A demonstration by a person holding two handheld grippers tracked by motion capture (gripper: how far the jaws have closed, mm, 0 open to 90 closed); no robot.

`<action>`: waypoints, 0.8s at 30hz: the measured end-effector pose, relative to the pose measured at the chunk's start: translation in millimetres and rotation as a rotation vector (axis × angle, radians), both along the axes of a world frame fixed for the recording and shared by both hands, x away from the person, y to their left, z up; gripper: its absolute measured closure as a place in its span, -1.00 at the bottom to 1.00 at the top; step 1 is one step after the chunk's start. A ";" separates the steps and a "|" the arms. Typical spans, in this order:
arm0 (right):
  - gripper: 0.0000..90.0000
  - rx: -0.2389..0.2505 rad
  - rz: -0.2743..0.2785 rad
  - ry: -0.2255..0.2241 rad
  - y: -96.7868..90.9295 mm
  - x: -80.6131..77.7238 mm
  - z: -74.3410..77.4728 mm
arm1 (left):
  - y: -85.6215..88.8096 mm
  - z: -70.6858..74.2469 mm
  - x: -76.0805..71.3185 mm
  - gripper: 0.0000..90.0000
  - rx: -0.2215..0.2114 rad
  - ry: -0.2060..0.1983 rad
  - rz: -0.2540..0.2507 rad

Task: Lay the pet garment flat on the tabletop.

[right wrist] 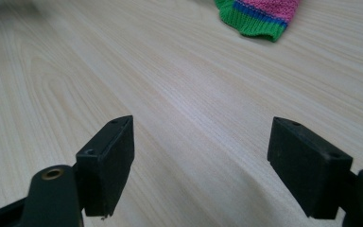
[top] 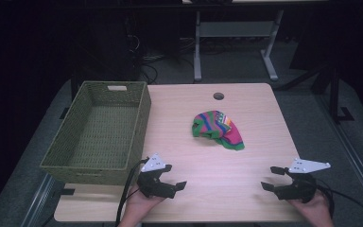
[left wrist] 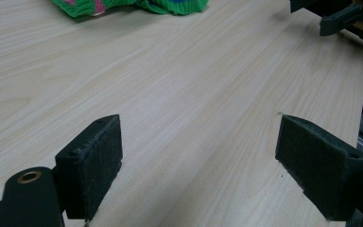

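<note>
Both hand-held grippers wait wide open at the near table edge, holding nothing.

Left hand-held gripper (top: 176, 177) and right hand-held gripper (top: 268, 177) hover low over the bare table (top: 246, 156), jaws spread and pointing toward each other, with only wood grain between the pads. Farther in, near the table's middle, lies the crumpled striped knit cloth (top: 217, 128), well apart from both. At far left stands the green woven basket (top: 99, 165), with nothing inside. Likely risk: the bunched cloth gives a poor hold, so a shallow pinch on one fold could slip or drag it, and a trailing edge could snag the basket rim.
</note>
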State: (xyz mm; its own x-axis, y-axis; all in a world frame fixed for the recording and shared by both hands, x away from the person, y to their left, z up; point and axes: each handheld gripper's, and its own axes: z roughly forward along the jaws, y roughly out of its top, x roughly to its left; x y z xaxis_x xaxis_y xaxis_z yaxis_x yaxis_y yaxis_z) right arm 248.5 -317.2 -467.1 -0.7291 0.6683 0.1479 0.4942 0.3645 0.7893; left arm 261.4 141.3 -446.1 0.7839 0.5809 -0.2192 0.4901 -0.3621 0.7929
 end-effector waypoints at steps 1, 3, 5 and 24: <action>-0.48 -0.001 -0.002 0.003 -0.4 0.5 -0.4 | -0.5 -0.4 0.5 -0.66 0.000 0.003 0.000; -0.48 -0.005 -0.003 0.006 -0.8 1.4 -1.3 | -0.8 -1.0 1.0 -0.66 0.004 0.003 -0.004; -0.48 -0.006 -0.003 0.007 -1.0 1.5 -1.3 | -0.7 -1.5 1.5 -0.66 0.012 0.002 -0.008; -0.55 -0.004 0.072 0.021 16.3 19.6 21.0 | 6.1 0.5 -0.6 -0.66 -0.002 -0.008 0.003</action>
